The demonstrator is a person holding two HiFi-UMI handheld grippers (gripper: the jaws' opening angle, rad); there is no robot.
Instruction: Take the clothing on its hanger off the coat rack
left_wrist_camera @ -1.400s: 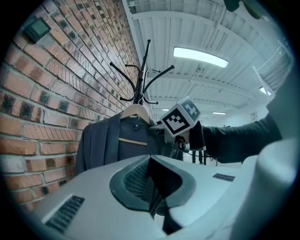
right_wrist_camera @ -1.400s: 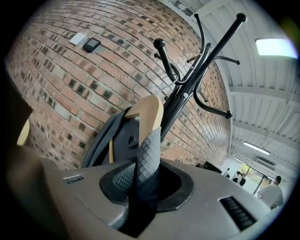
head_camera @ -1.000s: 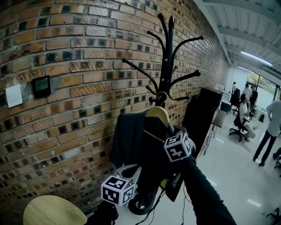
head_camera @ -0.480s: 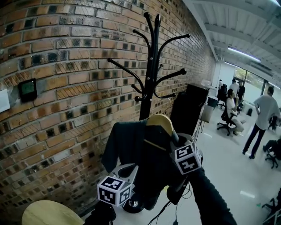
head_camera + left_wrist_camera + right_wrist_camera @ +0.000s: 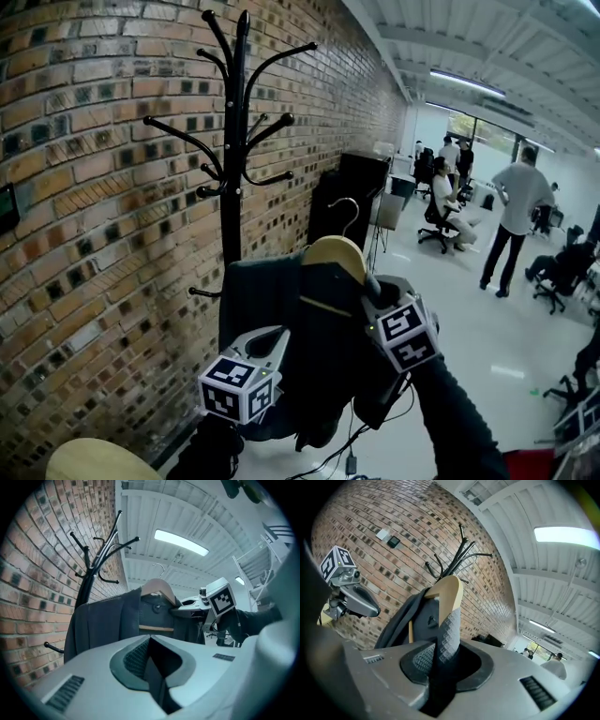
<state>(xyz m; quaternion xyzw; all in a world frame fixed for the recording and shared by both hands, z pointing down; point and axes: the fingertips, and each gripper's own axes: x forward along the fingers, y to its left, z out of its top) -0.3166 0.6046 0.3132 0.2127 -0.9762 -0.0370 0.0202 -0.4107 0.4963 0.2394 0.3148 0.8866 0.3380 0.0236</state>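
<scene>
**A:** Where have we got it?

**B:** Our right claw (image 5: 443, 634) is closed down narrow on one shoulder end of the wooden hanger (image 5: 446, 595), with the wood pinched between the pads. The dark clothing (image 5: 267, 305) drapes just beyond that claw's tips and to their left. The coat rack (image 5: 232, 141) stands well behind it. The hanger's hook (image 5: 349, 208) is off every prong.

**A:** And our left claw?

**B:** Our left claw (image 5: 149, 641) has its jaws together on nothing. The clothing hangs ahead of it, apart from the tips.

**A:** How will it handle?

**B:** We judge the hanger stiff and light, and the cloth limp and the heavier part. Held by one end, the load will want to tip and swing. Smooth wood may also creep in our pads, and the cloth could slide off the far shoulder. We'd take hold nearer the neck, under the hook, or steady the free shoulder with the left claw.
</scene>
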